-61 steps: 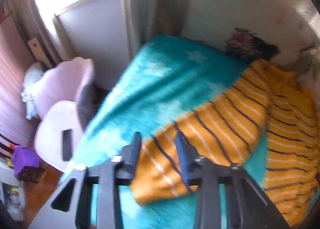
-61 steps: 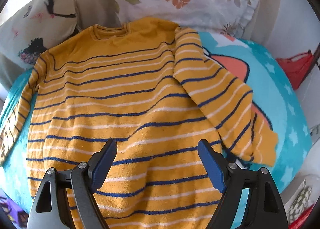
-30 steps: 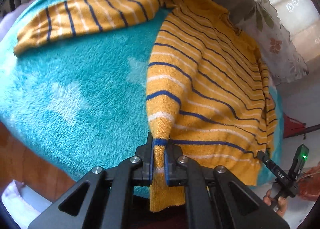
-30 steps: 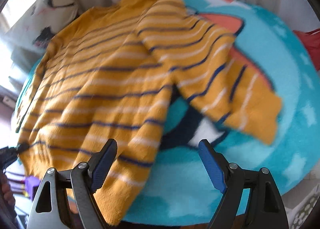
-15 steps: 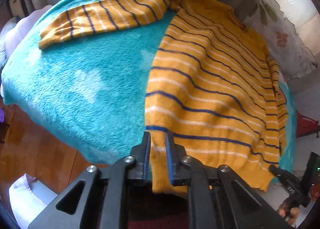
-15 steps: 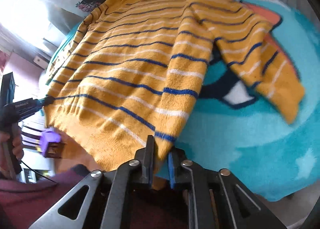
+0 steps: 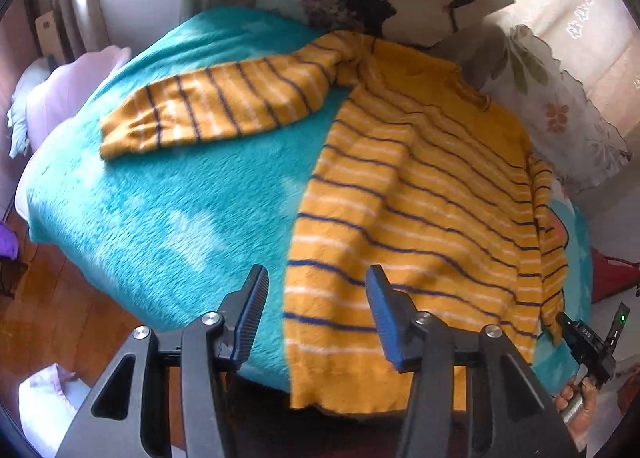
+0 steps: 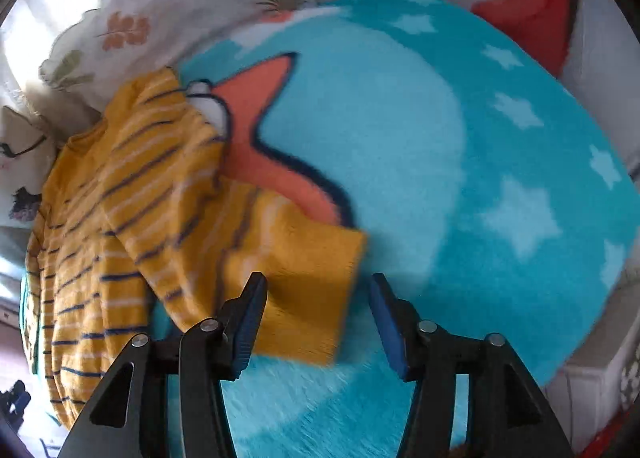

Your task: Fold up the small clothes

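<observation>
Now, step: sleeve folding is judged next
Left gripper (image 7: 316,312): held wide, empty, over striped sweater (image 7: 408,218) hem
Right gripper (image 8: 318,316): held wide, empty; cuff (image 8: 308,298) is best pinched squarely

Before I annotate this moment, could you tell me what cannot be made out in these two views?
- Left wrist view: the sweater hem near the left gripper drops past the blanket edge, partly behind the fingers.
- Left wrist view: the right gripper is only a small corner detail, its jaws unreadable.
- Right wrist view: the sleeve cuff is motion-blurred; contact with the fingers is unclear.
</observation>
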Available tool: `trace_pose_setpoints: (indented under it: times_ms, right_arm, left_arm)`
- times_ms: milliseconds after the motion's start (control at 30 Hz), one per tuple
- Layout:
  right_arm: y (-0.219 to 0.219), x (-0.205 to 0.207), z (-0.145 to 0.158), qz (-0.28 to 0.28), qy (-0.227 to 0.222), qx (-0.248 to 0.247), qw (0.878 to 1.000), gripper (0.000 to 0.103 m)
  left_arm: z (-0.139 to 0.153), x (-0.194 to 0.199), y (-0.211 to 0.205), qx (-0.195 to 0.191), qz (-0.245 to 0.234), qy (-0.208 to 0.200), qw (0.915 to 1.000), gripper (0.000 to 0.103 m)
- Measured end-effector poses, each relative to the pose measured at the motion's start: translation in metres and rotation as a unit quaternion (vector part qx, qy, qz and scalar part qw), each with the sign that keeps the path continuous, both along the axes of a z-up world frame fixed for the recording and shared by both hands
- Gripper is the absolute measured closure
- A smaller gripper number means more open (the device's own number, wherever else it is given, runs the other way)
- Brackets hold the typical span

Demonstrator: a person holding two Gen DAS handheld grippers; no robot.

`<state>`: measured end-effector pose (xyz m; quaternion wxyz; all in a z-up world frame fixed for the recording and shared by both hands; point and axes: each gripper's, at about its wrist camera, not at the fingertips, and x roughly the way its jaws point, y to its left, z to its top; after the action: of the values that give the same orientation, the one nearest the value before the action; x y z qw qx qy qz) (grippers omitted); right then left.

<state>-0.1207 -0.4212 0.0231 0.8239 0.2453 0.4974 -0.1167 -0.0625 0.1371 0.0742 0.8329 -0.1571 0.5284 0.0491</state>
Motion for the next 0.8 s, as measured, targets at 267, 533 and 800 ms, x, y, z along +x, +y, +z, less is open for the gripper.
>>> trace_pose_setpoints:
  times_ms: [267,533,800]
  right_arm:
    - [-0.074,-0.01,0.045,-0.063,-0.072,-0.012,0.995,0.087]
    - [-0.176,-0.014,0.099,-0.171,-0.078,-0.126,0.974,0.087]
    - [-0.062,0.081,0.136,-0.025,-0.118,-0.104,0.987,0.087]
  left_arm:
    - [0.013,0.016,-0.021,0.004,-0.017,-0.027,0.9995,0.052]
    - [0.008,0.022,-0.015,-0.002,-0.005,-0.028,0.9996,0.051]
    - [-0.003,0.022,0.011,-0.016,-0.002,-0.033,0.9993,0.051]
